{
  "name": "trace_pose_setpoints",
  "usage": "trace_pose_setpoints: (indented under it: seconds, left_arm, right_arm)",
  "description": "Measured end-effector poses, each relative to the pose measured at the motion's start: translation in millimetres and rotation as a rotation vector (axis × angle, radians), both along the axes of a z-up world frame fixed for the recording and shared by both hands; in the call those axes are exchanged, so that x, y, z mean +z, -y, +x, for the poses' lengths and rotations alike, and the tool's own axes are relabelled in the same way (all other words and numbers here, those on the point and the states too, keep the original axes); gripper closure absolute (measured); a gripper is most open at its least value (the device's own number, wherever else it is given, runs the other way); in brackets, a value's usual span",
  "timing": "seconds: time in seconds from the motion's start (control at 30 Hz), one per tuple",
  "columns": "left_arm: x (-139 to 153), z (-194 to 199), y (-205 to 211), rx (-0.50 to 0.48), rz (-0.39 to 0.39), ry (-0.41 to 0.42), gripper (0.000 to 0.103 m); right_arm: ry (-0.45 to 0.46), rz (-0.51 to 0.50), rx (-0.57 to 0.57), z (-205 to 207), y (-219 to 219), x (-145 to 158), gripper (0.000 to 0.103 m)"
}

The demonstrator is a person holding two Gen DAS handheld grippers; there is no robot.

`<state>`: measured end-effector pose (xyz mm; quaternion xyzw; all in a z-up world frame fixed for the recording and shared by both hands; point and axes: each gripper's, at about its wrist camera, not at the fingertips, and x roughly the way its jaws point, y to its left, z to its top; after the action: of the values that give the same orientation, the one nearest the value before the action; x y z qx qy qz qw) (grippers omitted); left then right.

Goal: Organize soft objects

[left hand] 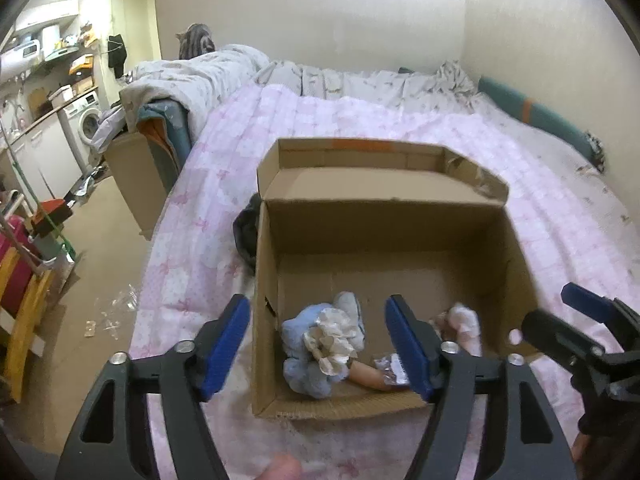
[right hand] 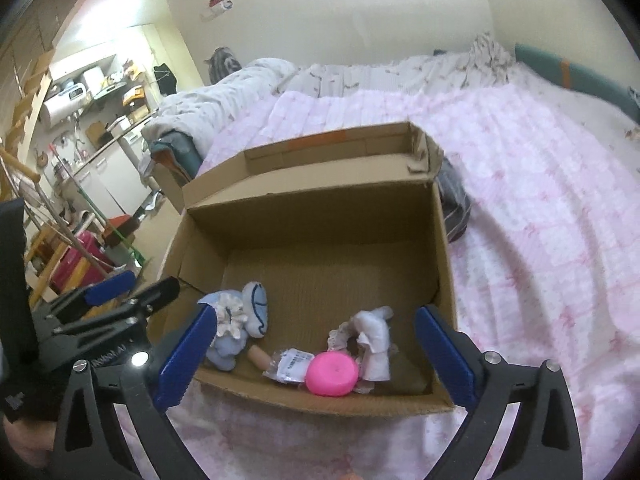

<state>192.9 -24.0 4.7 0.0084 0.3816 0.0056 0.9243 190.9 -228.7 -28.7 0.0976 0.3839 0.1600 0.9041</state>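
Cardboard open brown box [left hand: 384, 224] holds a blue plush toy with cream frills [left hand: 320, 344], dead ahead at 12 o'clock of the left gripper [left hand: 318, 348]. Fingers spread wide, empty. Right gripper [right hand: 316, 354], also wide and empty, has the round pink disc [right hand: 331, 373] nearest.

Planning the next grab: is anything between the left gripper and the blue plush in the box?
Nothing visible. The left gripper hangs open above the cardboard box, whose top is open, and the blue plush lies uncovered near the front wall.

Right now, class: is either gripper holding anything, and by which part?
Nothing is held. The left gripper and right gripper are both open above the box.
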Motion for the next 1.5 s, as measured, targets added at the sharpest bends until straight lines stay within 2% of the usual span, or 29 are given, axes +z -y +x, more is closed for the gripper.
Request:
trace_pose_setpoints:
  seconds: [0.2,0.37,0.6,0.7,0.83,1.0,1.1,1.27,1.5]
  left_arm:
    - [24,-36,-20,0.013,-0.067,0.047,0.01]
    - [29,-75,-37,0.036,-0.075,0.066,0.001]
    - [25,-113,-41,0.032,-0.046,0.086,0.001]
    - [21,-121,-37,0.014,-0.048,0.093,0.001]
    - [15,-119,-37,0.005,-0.065,0.086,0.001]
    - [4,-108,-43,0.058,-0.088,0.043,0.001]
    - [3,-108,-43,0.043,-0.112,0.04,0.001]
    - [0,-108,-31,0.008,-0.08,0.038,0.001]
    - [0,-107,-29,0.0,-0.076,0.037,0.001]
  right_arm:
    - [0.068,-0.031,-0.016,-29,2,28,0.0]
    - [0.103,-0.037,-0.05,-63,4,37,0.0]
    - [0.128,-0.084,-0.079,-107,0,31,0.0]
    - [0.127,-0.11,-0.074,-113,-6,25,0.0]
    - [0.099,-0.101,-0.066,-110,-9,19,0.0]
    - [0.048,-0.082,-0.087,-102,-5,8,0.0]
    - [0.04,-0.09,-0.097,-102,-5,5,0.0]
    - [0.03,-0.098,-0.106,-99,-5,2,0.0]
    - [0.022,-0.105,-0.109,-94,-6,0,0.0]
